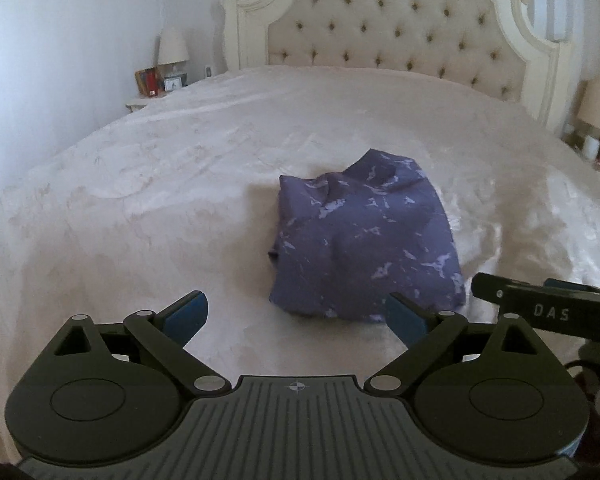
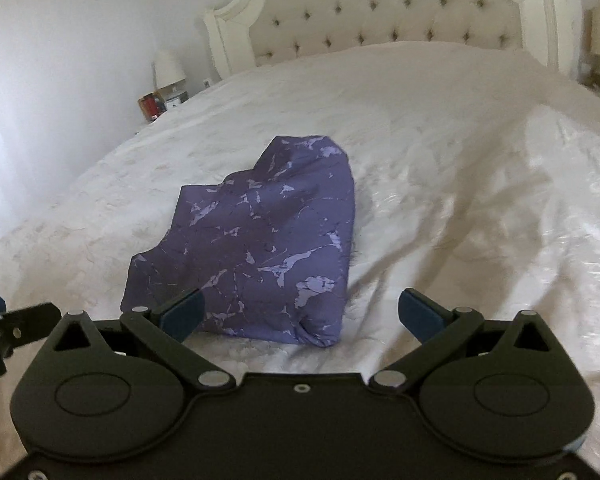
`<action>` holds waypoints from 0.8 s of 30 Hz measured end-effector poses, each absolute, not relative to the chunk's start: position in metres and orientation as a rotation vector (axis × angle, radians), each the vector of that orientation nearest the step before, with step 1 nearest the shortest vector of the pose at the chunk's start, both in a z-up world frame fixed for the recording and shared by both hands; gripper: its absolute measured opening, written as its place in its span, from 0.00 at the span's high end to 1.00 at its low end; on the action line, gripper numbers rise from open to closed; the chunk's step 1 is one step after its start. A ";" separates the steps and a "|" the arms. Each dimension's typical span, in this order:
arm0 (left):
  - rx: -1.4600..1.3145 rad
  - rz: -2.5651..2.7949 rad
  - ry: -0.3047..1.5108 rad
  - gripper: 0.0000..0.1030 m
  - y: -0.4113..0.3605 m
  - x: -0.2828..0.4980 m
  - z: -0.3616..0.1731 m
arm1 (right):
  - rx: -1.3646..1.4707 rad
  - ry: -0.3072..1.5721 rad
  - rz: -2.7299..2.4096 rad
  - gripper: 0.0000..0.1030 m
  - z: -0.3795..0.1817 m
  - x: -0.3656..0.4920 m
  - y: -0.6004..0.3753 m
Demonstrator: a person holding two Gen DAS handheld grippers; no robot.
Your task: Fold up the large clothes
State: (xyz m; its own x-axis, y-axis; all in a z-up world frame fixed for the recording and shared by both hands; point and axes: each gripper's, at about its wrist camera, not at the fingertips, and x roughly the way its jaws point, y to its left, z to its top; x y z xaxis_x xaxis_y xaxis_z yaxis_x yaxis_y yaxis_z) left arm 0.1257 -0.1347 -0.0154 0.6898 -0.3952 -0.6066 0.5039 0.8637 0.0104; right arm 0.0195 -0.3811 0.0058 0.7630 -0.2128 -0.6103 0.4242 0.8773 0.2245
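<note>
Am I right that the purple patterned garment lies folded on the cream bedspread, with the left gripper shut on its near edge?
Not quite. The left gripper is open and holds nothing, as the left wrist view shows. The purple patterned garment does lie folded on the cream bedspread.

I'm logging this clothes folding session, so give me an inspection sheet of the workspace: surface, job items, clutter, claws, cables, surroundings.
Surface: wide bed with a cream, faintly patterned bedspread, lightly wrinkled.
Job's things: purple garment with pale lilac marbling, lying in a compact, roughly folded bundle on the bedspread.
Clutter: nothing seen on the bed besides the garment.
Grippers: left claw open, empty, short of the garment; right claw open, empty, near the bundle's front edge.
Cables: nothing seen.
Surroundings: cream tufted headboard; bedside table with a white lamp and small items; second lamp at far right, blurred.
</note>
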 end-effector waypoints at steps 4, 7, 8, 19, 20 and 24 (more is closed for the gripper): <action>0.174 -0.500 0.637 0.06 -0.133 0.114 -0.017 | 0.348 0.643 -0.440 0.01 0.016 0.011 -0.376; 0.162 -0.494 0.648 0.06 -0.128 0.110 -0.018 | 0.325 0.683 -0.522 0.01 0.017 0.007 -0.373; 0.162 -0.491 0.650 0.06 -0.127 0.108 -0.018 | 0.322 0.692 -0.530 0.01 0.017 0.005 -0.372; 0.162 -0.482 0.688 0.06 -0.122 0.090 -0.027 | 0.283 0.757 -0.510 0.01 0.013 -0.017 -0.351; 0.161 -0.481 0.692 0.06 -0.122 0.088 -0.028 | 0.290 0.759 -0.498 0.01 0.013 -0.017 -0.350; 0.159 -0.479 0.708 0.06 -0.121 0.084 -0.031 | 0.311 0.764 -0.471 0.01 0.013 -0.018 -0.347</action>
